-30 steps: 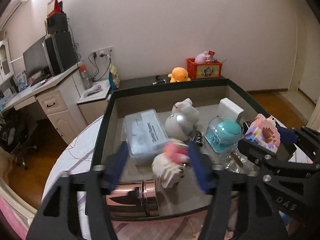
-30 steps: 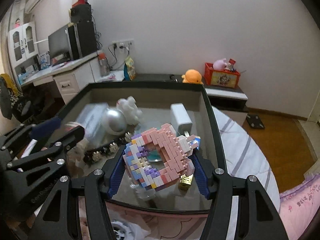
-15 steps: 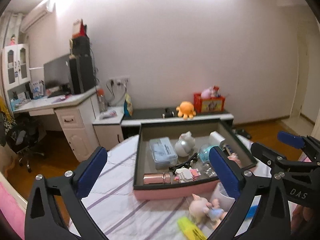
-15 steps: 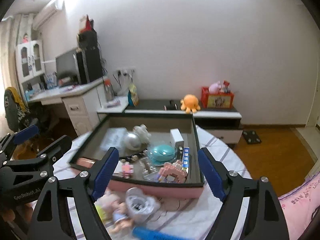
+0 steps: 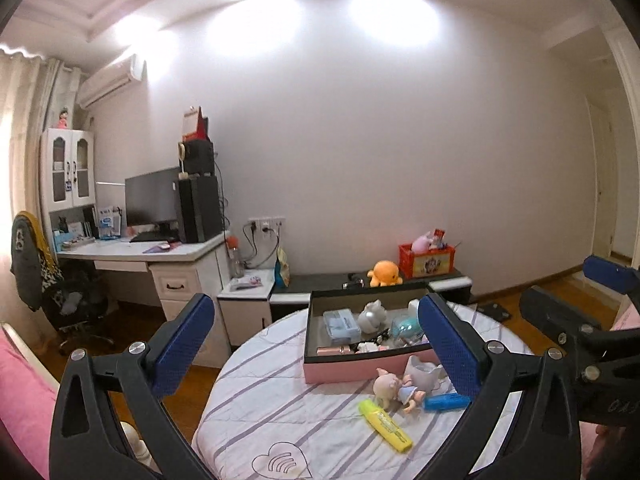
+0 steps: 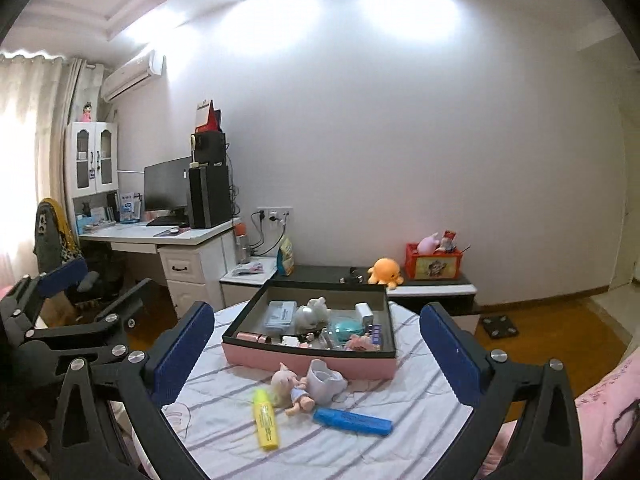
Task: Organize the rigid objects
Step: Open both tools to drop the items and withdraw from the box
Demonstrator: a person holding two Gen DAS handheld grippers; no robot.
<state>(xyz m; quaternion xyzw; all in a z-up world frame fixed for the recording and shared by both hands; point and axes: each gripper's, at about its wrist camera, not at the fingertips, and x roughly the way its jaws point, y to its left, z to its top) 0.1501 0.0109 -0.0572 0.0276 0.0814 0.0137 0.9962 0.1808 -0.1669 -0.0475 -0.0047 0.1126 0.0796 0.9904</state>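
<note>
The left gripper [image 5: 316,344] is held nearly level, tipped only a little downward, well back from the round table [image 5: 280,420] with its striped cloth. Its two blue-padded fingers [image 5: 182,344] stand spread to their widest with nothing between them; the table and the things on it show through the gap.

The right gripper [image 6: 316,350] has the same pose beside it, nearly level and slightly nose-down. Its jaws are opening, and its fingers [image 6: 450,356] are already spread wide and hold nothing. Each gripper shows at the edge of the other's view, so the two are side by side and apart.

The pink tray [image 6: 308,362] with dark inner walls sits on the far part of the table. Inside it lie a clear plastic case [image 6: 280,316], a silver and white toy [image 6: 314,312], a teal box [image 6: 346,326], a white block [image 6: 364,312], a rose-gold tube [image 6: 248,337] and a pink brick model [image 6: 360,342].

On the cloth in front of the tray, outside it, lie a small doll [image 6: 292,390] touching a pale cup [image 6: 326,380] tipped on its side, a yellow highlighter [image 6: 266,420] and a blue marker [image 6: 352,422].
</note>
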